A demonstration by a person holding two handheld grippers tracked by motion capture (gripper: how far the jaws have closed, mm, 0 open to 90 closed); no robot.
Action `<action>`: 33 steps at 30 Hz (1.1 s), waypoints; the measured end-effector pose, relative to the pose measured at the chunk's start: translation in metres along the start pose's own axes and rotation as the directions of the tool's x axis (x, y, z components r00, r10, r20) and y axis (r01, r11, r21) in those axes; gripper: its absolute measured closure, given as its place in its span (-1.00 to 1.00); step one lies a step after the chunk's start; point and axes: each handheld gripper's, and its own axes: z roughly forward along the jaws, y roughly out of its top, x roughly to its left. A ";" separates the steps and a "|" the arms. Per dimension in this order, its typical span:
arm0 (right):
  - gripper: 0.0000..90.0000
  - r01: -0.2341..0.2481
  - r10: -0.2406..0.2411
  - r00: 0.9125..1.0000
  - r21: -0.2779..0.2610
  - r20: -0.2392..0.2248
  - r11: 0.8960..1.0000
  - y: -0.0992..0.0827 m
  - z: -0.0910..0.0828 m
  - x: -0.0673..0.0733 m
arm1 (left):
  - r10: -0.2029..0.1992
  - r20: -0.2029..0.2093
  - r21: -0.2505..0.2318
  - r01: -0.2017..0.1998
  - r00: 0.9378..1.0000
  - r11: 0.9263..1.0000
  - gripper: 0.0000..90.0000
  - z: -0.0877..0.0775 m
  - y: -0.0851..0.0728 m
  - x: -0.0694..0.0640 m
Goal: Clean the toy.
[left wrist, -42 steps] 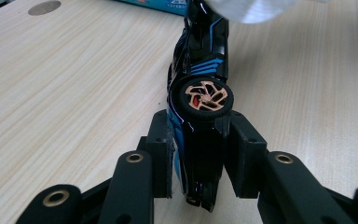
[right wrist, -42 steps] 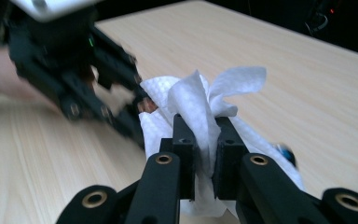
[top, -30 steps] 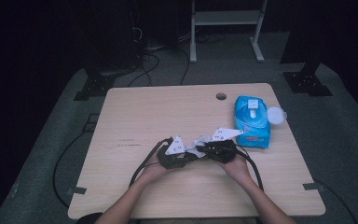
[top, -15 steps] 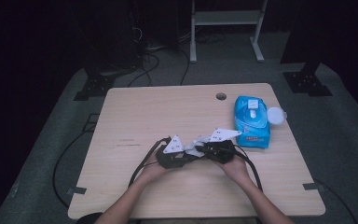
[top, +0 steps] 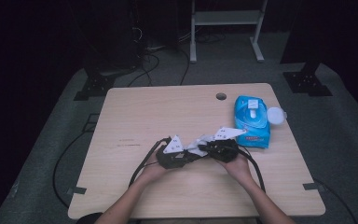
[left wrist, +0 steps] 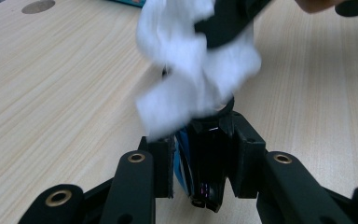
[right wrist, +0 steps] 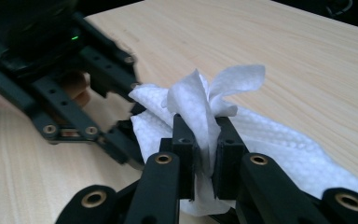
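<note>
While the room around stays dark, the light wood table point(top: 135, 116) stands on grey carpet, one round hole point(top: 221, 96) near its far edge. One blue wipes pack point(top: 251, 120) lies just nearer than the hole, lid open. Two grippers meet nearer still: right gripper point(right wrist: 204, 140) is clamped on one white wipe point(right wrist: 200, 112); left gripper point(left wrist: 204, 154) grips a small dark object point(left wrist: 207, 149), identity unclear, touching the wipe. Two metal stand legs point(top: 193, 32) rise beyond the table.
</note>
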 end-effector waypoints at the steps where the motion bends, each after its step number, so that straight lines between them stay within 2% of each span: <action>1: 0.80 0.009 -0.009 1.000 0.000 0.001 1.000 0.001 0.001 0.002 | -0.002 0.002 -0.002 0.002 1.000 1.000 0.48 0.000 0.000 0.001; 3: 0.80 0.006 -0.006 1.000 0.007 -0.001 1.000 0.002 0.001 0.000 | -0.002 0.005 -0.003 0.002 1.000 1.000 0.48 -0.001 -0.001 0.001; 5: 0.80 0.006 -0.006 1.000 0.006 0.015 1.000 0.000 -0.003 -0.005 | -0.001 0.006 -0.004 0.001 1.000 1.000 0.48 -0.002 -0.001 0.001; 8: 0.80 0.009 -0.009 0.998 0.010 0.070 1.000 -0.001 -0.010 -0.014 | 0.001 0.006 0.001 -0.001 1.000 1.000 0.48 -0.002 -0.001 0.001; 12: 0.80 -0.021 0.021 0.997 -0.007 0.073 1.000 -0.005 -0.012 -0.016 | -0.004 0.008 -0.004 0.005 1.000 1.000 0.48 -0.002 -0.001 0.000; 14: 0.80 -0.025 0.026 0.998 -0.008 0.049 1.000 -0.003 -0.009 -0.013 | -0.006 0.009 -0.005 0.006 1.000 1.000 0.48 -0.002 -0.001 0.000; 17: 0.80 -0.001 0.001 1.000 -0.007 0.003 1.000 0.000 0.000 -0.001 | -0.003 0.010 -0.005 0.003 1.000 1.000 0.48 -0.001 0.000 0.000; 19: 0.80 0.023 -0.023 1.000 -0.002 0.005 1.000 0.002 0.003 0.005 | -0.005 0.009 -0.003 0.005 1.000 1.000 0.48 -0.002 -0.001 0.001; 22: 0.80 0.014 -0.014 1.000 0.006 0.008 1.000 0.002 0.001 -0.001 | -0.005 0.006 -0.007 0.005 1.000 1.000 0.48 -0.002 -0.001 0.000; 27: 0.80 -0.014 0.013 0.998 0.008 0.063 1.000 -0.002 -0.011 -0.015 | -0.005 0.007 -0.007 0.005 1.000 1.000 0.48 -0.002 -0.001 0.000; 30: 0.80 -0.033 0.033 0.998 -0.002 0.054 0.999 -0.003 -0.010 -0.014 | -0.007 0.009 -0.006 0.007 1.000 1.000 0.48 -0.002 0.000 0.000; 33: 0.80 -0.014 0.014 1.000 -0.005 0.002 1.000 0.001 -0.002 -0.004 | -0.002 0.006 -0.008 0.002 1.000 1.000 0.48 -0.001 0.000 0.000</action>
